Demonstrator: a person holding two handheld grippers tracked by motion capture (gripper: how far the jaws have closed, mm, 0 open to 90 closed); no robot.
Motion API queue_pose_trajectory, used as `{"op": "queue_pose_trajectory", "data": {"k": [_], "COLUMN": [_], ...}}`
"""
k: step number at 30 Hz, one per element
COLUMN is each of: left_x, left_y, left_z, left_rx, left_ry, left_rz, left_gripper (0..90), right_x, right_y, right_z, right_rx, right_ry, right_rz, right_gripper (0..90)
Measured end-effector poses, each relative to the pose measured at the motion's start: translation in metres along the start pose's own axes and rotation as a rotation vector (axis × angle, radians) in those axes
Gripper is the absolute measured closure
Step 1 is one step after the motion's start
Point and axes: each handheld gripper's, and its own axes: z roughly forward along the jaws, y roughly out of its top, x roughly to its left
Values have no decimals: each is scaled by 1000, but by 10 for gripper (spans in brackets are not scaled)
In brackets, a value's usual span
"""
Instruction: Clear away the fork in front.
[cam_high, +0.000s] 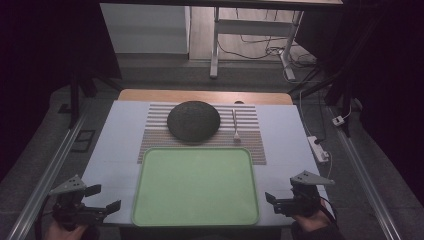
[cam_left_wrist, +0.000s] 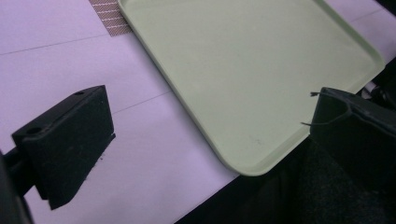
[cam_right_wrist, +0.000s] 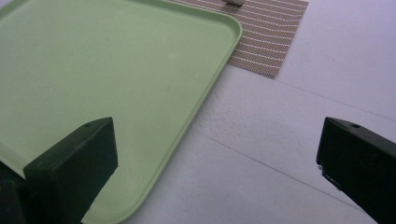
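High view has your 2 grippers parked at the near edge of the white table (cam_high: 120, 130), 1 on each side of the green tray (cam_high: 195, 187). Your left gripper (cam_high: 106, 198) sits just beside the tray's near left corner, its jaws spread wide with nothing between them. Your right gripper (cam_high: 270, 200) sits just beside the near right corner, jaws also spread and holding nothing. Both point inward toward the tray.

The tray lies bare at the near middle of the table, its far edge overlapping a striped placemat (cam_high: 252, 132). On that mat, beyond the tray, you have a dark round dome-shaped object (cam_high: 193, 121), and just to its right a small white utensil (cam_high: 235, 126) lying with its handle pointing away from you.

Left gripper view shows your jaws well apart over the table and the tray's (cam_left_wrist: 252, 70) near corner. Right gripper view shows your jaws equally wide, framing the tray's (cam_right_wrist: 93, 60) far right corner and a corner of the placemat (cam_right_wrist: 266, 28).
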Motion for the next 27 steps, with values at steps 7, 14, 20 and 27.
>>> {"op": "queue_pose_trajectory", "data": {"k": [7, 14, 20, 27], "left_x": [-1, -1, -1, -1], "left_y": [2, 2, 3, 2], "left_z": [4, 4, 6, 5], "left_rx": [27, 38, 52, 50], "left_ry": [30, 28, 34, 34], "left_rz": [9, 10, 10, 3], "left_gripper": [0, 6, 10, 13], "right_x": [-5, -5, -5, -4], "right_y": [0, 1, 1, 2], "right_z": [1, 2, 3, 3], "right_rx": [15, 23, 27, 30], "right_ry": [29, 43, 46, 47], "right_rz": [44, 44, 35, 24], "right_gripper": [0, 0, 0, 0]}}
